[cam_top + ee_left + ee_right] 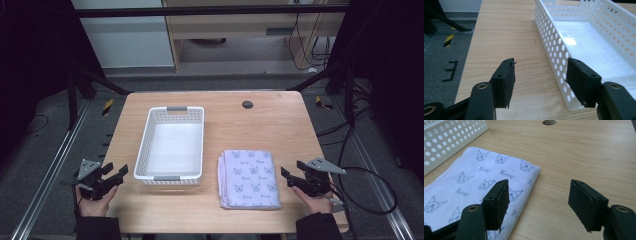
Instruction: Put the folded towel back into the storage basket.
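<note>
- Two grippers are in play, and neither has engaged a workpiece; judged from the layout, the work in hand is moving the folded towel (249, 178) into the white basket (142, 145), and it stands at its very start.
- Towel location: flat on the wooden table (260, 120), neatly folded, on the person's right half, just beside the basket's right wall but apart from it. It is pale lilac with a printed cat-face pattern.
- Basket location: left of centre on the table, upright, long axis running away from the person. Its perforated interior holds nothing.
- Done so far, as far as the layout shows: nothing. The towel is untouched and lies outside the basket.
- Remaining, by estimate: grasp the towel, lift it, carry it over the basket rim, set it down inside, let go.
- Left gripper (110, 176): jaws spread wide, nothing between them. It hovers by the table's near left edge; in the left gripper view the basket's near corner (574, 105) sits just ahead of the right-hand jaw, with no contact evident.
- Right gripper (290, 177): jaws spread, nothing held. It hovers just beside the towel's right edge; in the right gripper view one jaw hangs over the towel (474, 177) and the other over bare wood, neither touching the fabric.
</note>
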{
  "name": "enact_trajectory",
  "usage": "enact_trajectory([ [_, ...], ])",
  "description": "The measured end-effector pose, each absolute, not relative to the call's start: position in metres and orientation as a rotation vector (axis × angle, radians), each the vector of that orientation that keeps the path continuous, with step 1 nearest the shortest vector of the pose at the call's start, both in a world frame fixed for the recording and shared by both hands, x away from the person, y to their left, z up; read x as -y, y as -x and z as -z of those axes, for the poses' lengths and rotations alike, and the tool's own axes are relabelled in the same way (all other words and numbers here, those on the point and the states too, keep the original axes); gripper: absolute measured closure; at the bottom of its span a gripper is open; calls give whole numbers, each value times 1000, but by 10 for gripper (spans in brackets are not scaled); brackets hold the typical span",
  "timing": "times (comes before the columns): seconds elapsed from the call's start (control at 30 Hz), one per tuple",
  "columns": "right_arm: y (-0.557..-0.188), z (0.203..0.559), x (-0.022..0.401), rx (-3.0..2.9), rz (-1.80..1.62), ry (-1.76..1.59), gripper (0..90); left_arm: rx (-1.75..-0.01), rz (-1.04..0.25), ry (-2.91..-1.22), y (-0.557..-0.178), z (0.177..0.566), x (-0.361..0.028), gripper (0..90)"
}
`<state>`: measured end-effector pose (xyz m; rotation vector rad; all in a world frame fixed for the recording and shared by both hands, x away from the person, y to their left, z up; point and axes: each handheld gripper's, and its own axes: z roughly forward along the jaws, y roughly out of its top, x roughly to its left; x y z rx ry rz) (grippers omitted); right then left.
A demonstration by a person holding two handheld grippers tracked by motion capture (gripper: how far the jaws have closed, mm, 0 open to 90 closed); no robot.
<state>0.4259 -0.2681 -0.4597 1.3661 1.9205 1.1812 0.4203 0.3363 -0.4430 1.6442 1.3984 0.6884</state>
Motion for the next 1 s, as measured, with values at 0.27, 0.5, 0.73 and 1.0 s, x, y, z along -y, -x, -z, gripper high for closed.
enact_trajectory([
  [0.27,-424,455,270,-1906,-1214,-1364,314,-1356,-690,-1640,-414,432,-320,388],
  [0.5,-424,453,270,-1909,-1245,-1359,332,-1294,-686,-1664,-410,426,-304,388],
  [0.73,-422,447,266,-1920,-1265,-1338,335,-1242,-669,-1696,-404,422,-283,388],
  [1.0,-423,445,268,-1917,-1272,-1333,330,-1192,-662,-1727,-402,421,-261,384],
])
